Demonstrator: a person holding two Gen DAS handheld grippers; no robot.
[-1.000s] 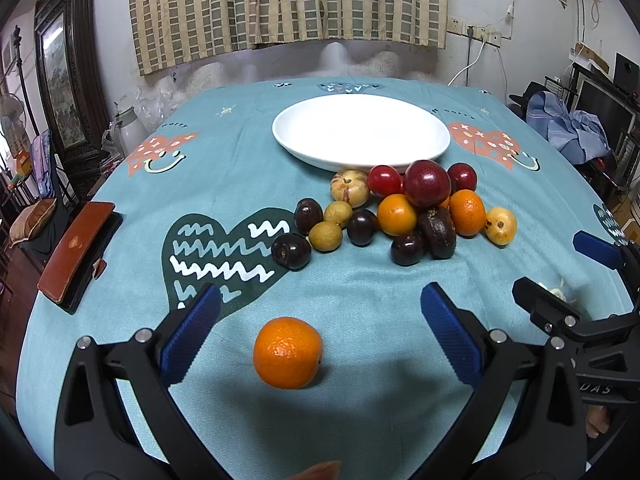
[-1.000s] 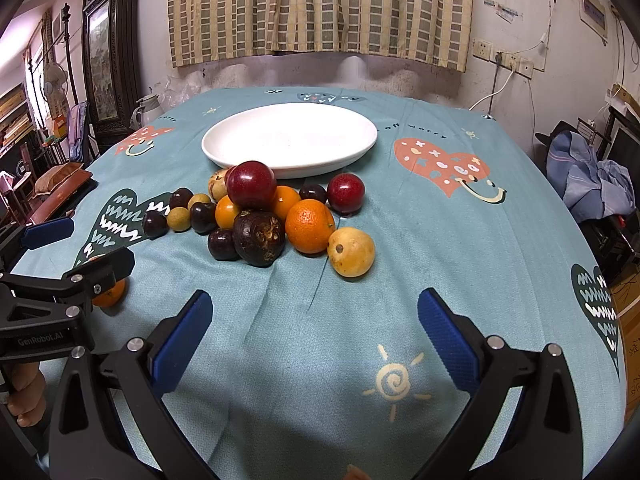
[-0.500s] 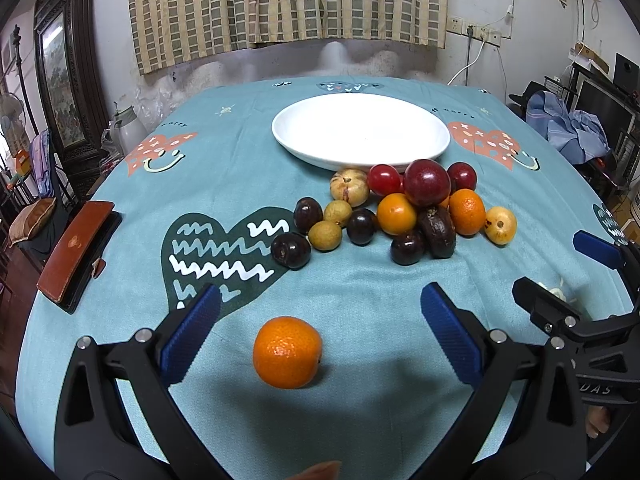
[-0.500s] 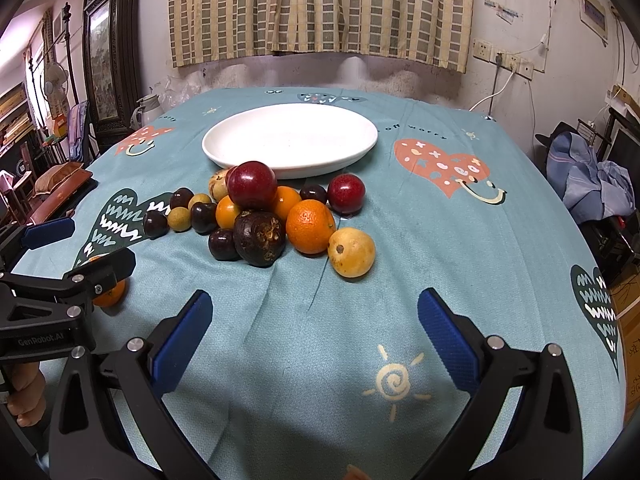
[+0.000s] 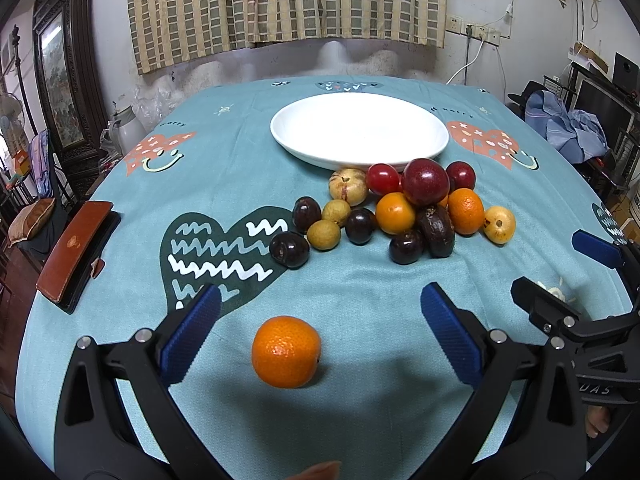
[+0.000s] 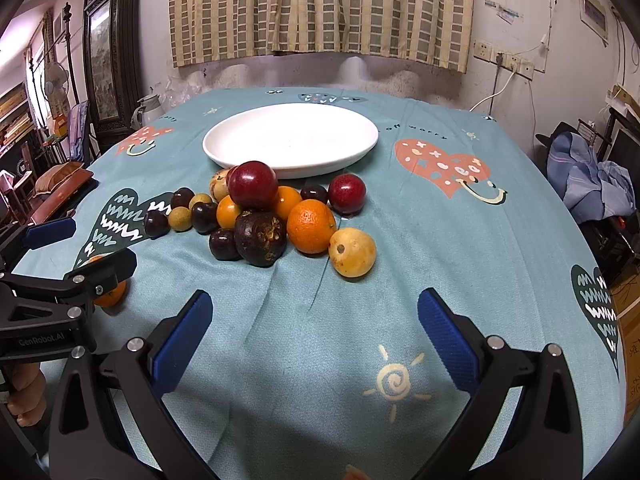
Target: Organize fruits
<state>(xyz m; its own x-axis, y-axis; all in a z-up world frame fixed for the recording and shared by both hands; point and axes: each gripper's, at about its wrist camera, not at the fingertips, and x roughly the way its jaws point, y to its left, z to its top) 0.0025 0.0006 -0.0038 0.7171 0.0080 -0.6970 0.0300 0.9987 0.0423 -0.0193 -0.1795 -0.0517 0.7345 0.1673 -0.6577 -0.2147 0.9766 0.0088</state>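
Looks like I'm right at the start: the white plate (image 5: pixel 316 148) is bare and the fruit pile (image 5: pixel 400 208) sits just in front of it on the surface. 1 lone orange (image 5: pixel 286 351) lies between my left tongs (image 5: pixel 316 332), spread wide, touching nothing. Next I'd close on it. Right tongs (image 6: pixel 314 334) are wide open too, holding nothing.

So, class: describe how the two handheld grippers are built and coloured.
Both the left gripper and the right gripper have black, cut-out triangular plastic fingers with silver screws and ribbed blue pads. White "GenRobot.AI" lettering marks the left one's body.
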